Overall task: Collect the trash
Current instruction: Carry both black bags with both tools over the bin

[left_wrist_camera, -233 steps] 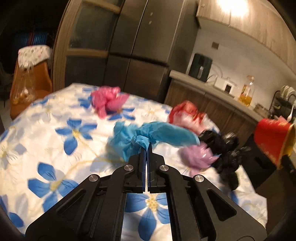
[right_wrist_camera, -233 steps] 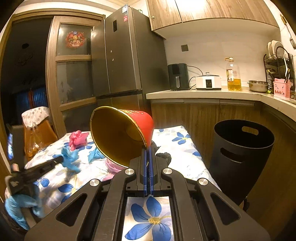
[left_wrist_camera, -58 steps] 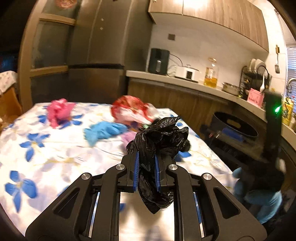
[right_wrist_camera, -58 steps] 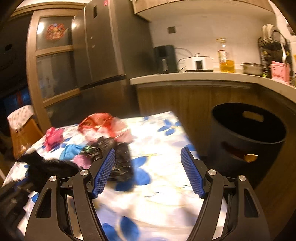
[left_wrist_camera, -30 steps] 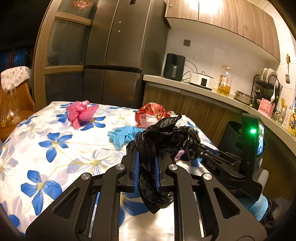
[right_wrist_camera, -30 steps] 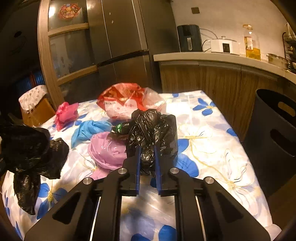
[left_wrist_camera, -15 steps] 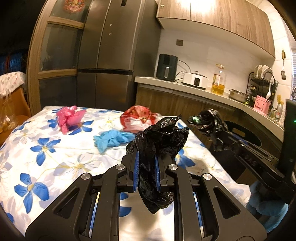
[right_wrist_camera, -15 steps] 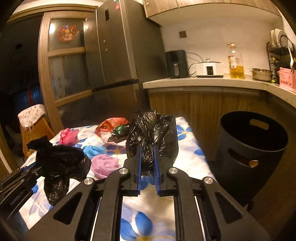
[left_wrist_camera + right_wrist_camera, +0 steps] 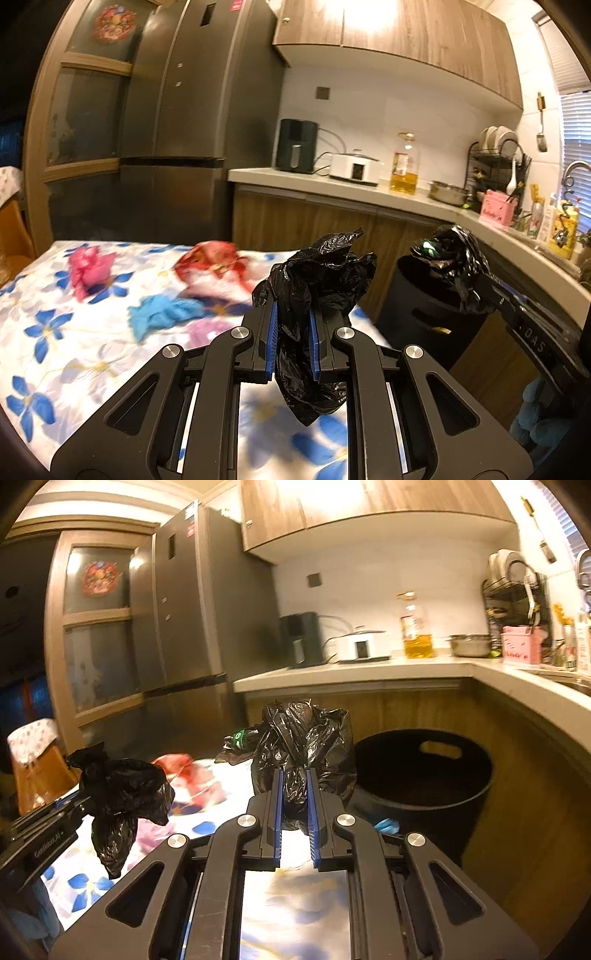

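My left gripper point(image 9: 291, 338) is shut on a crumpled black plastic bag point(image 9: 314, 280) and holds it above the flowered table point(image 9: 55, 332). My right gripper point(image 9: 294, 808) is shut on a second black plastic bag point(image 9: 303, 738), held in the air just left of the black trash bin point(image 9: 424, 775). In the left wrist view that second bag point(image 9: 454, 258) hangs over the bin point(image 9: 424, 314). In the right wrist view the left gripper's bag point(image 9: 122, 790) hangs at the left over the table.
On the table lie a pink bag point(image 9: 90, 267), a red and white wrapper point(image 9: 214, 266), blue gloves point(image 9: 162, 314) and a purple bag point(image 9: 203, 330). A wooden counter point(image 9: 369, 674) with appliances runs behind the bin. A fridge point(image 9: 177, 147) stands beyond the table.
Both grippers have swung right toward the bin with their black bags. The right gripper's bag now hangs over the bin's rim.
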`<state>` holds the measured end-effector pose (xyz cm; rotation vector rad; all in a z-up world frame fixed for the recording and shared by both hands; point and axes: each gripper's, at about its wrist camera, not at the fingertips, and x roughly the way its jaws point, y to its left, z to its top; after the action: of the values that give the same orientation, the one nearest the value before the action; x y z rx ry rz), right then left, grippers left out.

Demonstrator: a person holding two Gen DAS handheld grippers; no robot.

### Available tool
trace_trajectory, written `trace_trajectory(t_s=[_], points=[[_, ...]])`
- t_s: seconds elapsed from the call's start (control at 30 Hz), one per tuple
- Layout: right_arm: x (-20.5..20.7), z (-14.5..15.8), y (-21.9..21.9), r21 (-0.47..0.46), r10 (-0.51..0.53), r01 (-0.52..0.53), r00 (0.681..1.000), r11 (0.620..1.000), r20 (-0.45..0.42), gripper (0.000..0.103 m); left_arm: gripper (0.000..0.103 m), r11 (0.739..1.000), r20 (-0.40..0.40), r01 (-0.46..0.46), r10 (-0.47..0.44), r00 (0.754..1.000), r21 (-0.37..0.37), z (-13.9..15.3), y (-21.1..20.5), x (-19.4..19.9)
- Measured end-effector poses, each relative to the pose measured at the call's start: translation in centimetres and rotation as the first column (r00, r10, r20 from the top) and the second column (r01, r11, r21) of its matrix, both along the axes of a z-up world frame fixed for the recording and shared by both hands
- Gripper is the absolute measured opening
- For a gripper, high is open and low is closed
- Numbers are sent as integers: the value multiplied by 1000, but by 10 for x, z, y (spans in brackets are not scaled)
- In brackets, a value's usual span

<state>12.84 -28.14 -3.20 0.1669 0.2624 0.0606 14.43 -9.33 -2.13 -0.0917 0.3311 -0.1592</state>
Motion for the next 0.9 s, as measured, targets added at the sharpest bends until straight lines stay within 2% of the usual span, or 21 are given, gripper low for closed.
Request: trace_trajectory(t_s=[0.2,0.43,0.63,0.9], points=[[4,10,-36,13,-97,97,995,995,30,13,13,997,52,78,-78,996,-5,23,-41,21],[8,16,-69,33,-175,173,983,984,63,13,13,985,107,173,-173,979,10,42,-102,44],[14,17,-84,37,-205,203,976,978,73,13,13,972,99,237,-235,967,-2,45,-140,67],[23,12,-97,42,-236,233,969,971,73,13,13,960,79,279,-279,957,12,40,-178,91]])
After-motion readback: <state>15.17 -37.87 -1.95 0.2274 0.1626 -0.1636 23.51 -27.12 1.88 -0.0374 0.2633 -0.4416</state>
